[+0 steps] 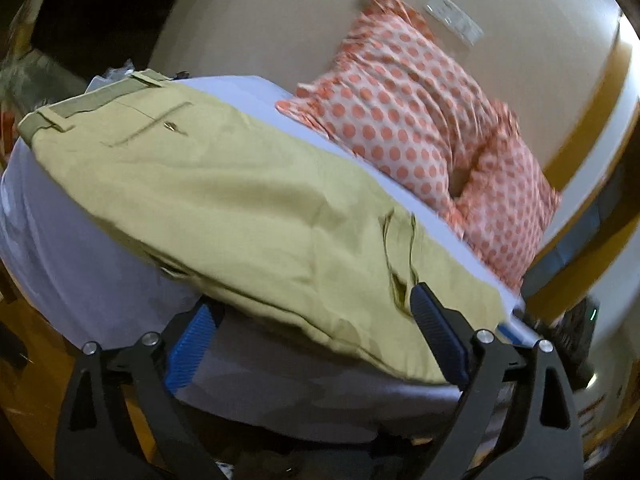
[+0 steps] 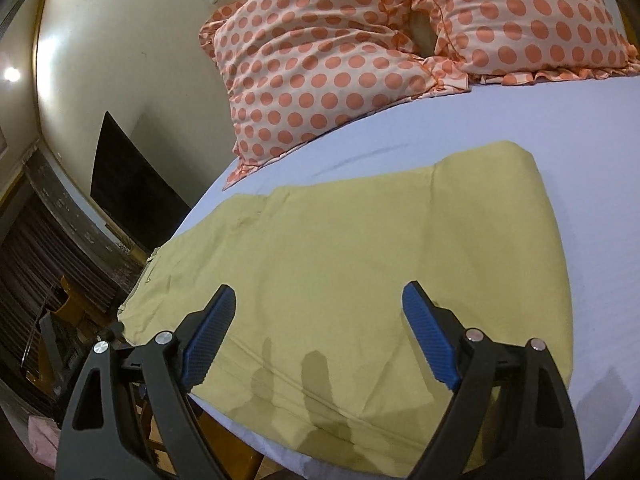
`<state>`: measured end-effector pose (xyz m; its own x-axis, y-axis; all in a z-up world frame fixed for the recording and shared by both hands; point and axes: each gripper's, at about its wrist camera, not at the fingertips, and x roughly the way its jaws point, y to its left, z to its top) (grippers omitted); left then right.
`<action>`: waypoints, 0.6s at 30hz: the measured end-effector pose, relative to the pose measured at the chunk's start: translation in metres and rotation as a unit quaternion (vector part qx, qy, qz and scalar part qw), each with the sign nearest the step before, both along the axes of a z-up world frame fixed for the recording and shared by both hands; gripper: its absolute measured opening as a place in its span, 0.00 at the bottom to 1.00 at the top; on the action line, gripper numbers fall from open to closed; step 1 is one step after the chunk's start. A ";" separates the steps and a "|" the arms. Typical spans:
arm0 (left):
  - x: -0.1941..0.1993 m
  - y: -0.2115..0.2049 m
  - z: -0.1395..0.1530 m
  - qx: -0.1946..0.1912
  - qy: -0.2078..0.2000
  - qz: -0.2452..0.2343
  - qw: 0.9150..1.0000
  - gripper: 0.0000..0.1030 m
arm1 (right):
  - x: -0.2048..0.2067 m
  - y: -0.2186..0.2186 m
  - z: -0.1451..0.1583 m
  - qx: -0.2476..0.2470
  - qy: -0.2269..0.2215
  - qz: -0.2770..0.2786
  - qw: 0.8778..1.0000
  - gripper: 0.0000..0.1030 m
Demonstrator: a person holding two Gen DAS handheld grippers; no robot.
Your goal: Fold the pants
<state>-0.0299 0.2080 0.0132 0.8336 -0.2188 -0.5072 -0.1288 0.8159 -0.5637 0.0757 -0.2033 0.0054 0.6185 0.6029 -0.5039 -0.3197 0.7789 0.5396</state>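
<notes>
The pants (image 1: 224, 200), khaki and already doubled over, lie flat on the pale bed sheet (image 1: 80, 264).

Left gripper (image 1: 312, 308): jaws spread wide apart, holding nothing. The pants lie directly ahead of it. The right finger's blue pad (image 1: 436, 332) sits over the near edge of the cloth; whether it touches cannot be told. The waistband (image 1: 92, 104) and a buttoned back pocket (image 1: 160, 124) lie at the far left end from this tool.

Right gripper (image 2: 318, 312): jaws likewise wide apart, holding nothing. The pants (image 2: 352, 256) lie just ahead and below it, the folded end (image 2: 500, 168) far ahead to the right.

Two orange-dotted pillows (image 2: 320, 60) stand beyond the pants against the wall (image 2: 120, 40).
</notes>
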 end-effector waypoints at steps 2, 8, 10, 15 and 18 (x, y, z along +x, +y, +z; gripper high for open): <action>0.006 0.013 0.002 -0.010 0.007 0.025 1.000 0.90 | 0.000 -0.002 -0.002 0.003 0.001 -0.002 1.000 0.85; 0.018 0.093 -0.002 -0.077 0.029 0.158 0.984 0.76 | -0.001 -0.014 -0.006 0.026 -0.009 -0.010 1.000 0.85; 0.022 0.112 -0.007 -0.096 0.039 0.181 0.978 0.52 | 0.000 -0.019 -0.007 0.035 -0.010 -0.014 0.999 0.85; 0.041 0.111 0.008 -0.018 0.097 0.198 0.975 0.15 | 0.002 -0.036 -0.007 0.049 -0.015 -0.027 0.998 0.85; 0.058 0.073 0.054 0.091 0.091 0.176 0.976 0.12 | 0.001 -0.054 -0.005 0.058 -0.023 -0.047 0.997 0.86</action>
<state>0.0282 0.2807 0.0669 0.7338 0.1714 -0.6574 -0.5030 0.7876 -0.3561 0.0766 -0.2570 0.0005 0.6958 0.5939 -0.4040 -0.2746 0.7396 0.6144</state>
